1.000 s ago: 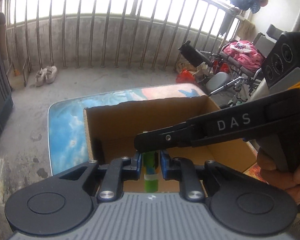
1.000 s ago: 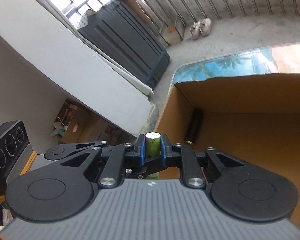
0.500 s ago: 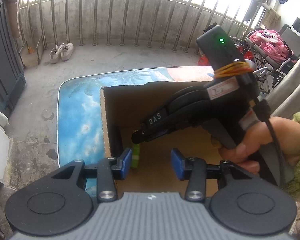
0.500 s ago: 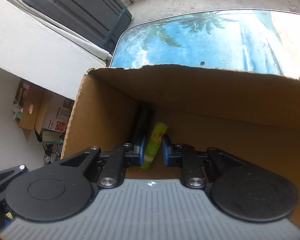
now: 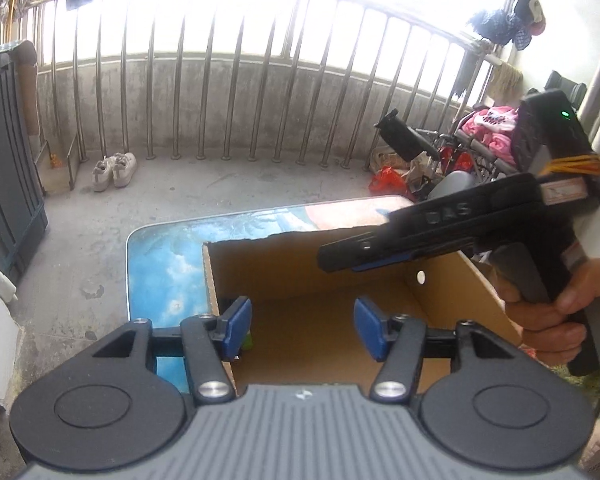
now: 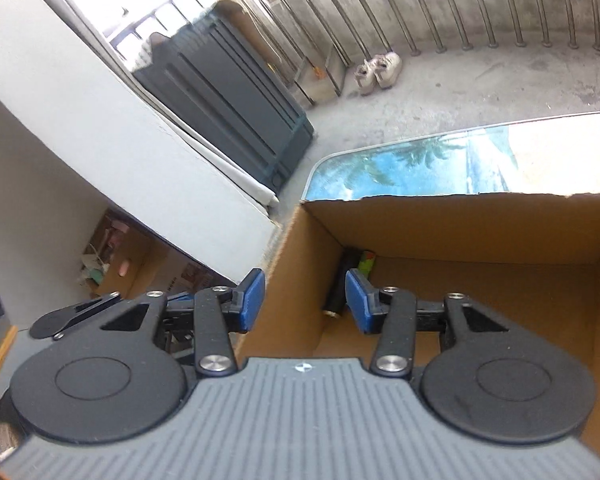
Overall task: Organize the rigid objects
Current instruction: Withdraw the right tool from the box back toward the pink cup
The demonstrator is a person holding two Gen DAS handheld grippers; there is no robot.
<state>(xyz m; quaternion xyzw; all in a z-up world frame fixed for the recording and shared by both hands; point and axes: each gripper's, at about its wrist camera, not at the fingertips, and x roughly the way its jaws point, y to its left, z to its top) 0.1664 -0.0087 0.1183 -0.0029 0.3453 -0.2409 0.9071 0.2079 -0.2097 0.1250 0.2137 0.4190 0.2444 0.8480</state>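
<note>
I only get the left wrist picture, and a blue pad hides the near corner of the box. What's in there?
Observer: In the right wrist view, a black cylinder lies along the wall of the box.
Operator: Anything else?
Observer: A green tube lies beside it, partly hidden behind a pad.
Operator: Is the other gripper holding anything?
Observer: No. The right gripper is open, with nothing between its pads.

My left claw (image 5: 302,326) over the box (image 5: 452,280) on the table (image 5: 168,264), my right claw (image 6: 305,305) above its left wall, tube (image 6: 367,263) beside cylinder (image 6: 340,284) in the far-left corner inside.
</note>
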